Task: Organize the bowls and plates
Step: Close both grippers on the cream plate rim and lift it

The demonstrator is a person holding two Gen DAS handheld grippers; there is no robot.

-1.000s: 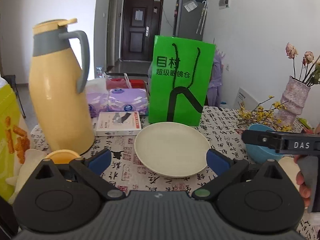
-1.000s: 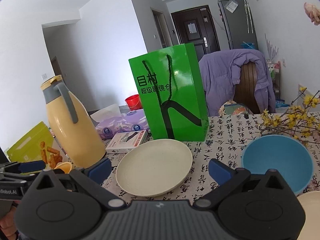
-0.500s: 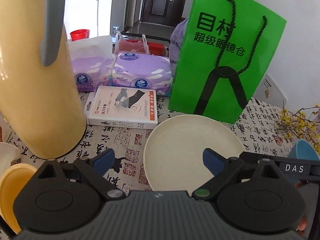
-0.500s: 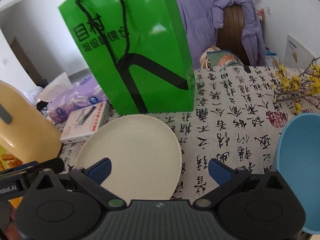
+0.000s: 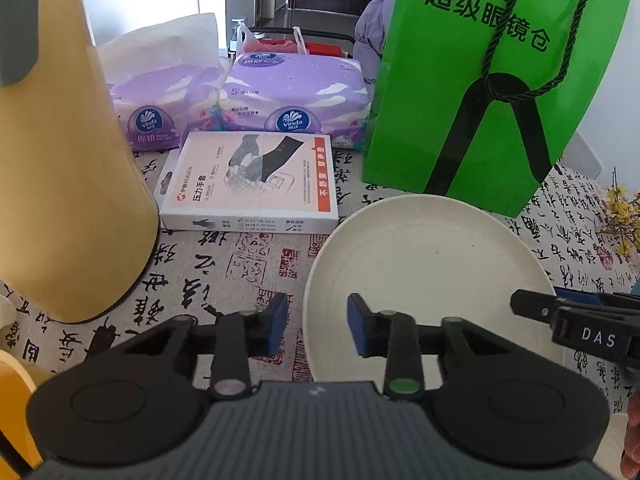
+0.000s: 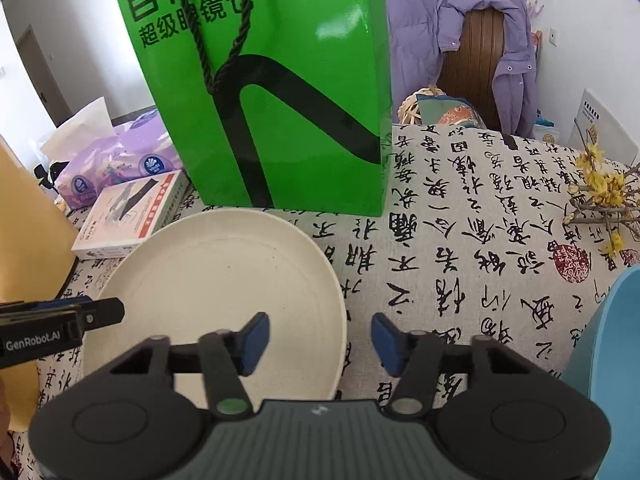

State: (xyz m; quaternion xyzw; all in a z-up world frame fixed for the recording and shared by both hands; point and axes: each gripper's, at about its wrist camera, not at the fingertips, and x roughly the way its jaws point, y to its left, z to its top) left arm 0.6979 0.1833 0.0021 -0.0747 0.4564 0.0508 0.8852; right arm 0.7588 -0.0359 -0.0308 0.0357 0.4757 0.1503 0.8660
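Cream-coloured and round, the plate (image 5: 424, 280) lies flat on the calligraphy-printed cloth of the surface (image 6: 460, 240), and both sets of jaws are closing over its near rim. The left gripper (image 5: 317, 330) straddles the plate's left edge, one blue pad over the cloth and the other over the plate; the right gripper (image 6: 320, 342) straddles the right edge the same way. A gap shows on each side of the rim, and whether either pad touches it I cannot tell. Just right of the right jaws rises the wall of a blue bowl (image 6: 608, 352). Left of the left jaws stands a tall yellow thermos (image 5: 60, 168), and at the near left corner sits the edge of a yellow dish (image 5: 16, 400). Beyond the left jaws a flat white box (image 5: 248, 184) lies beside the plate's far-left side, with two purple tissue packs (image 5: 296, 96) behind it. Directly beyond the plate a green paper bag (image 6: 272, 88) stands upright against its far rim, blocking the view behind. Far right, yellow flowering twigs (image 6: 600, 188) lie on the cloth, and a purple jacket (image 6: 424, 40) hangs over a chair past the surface.
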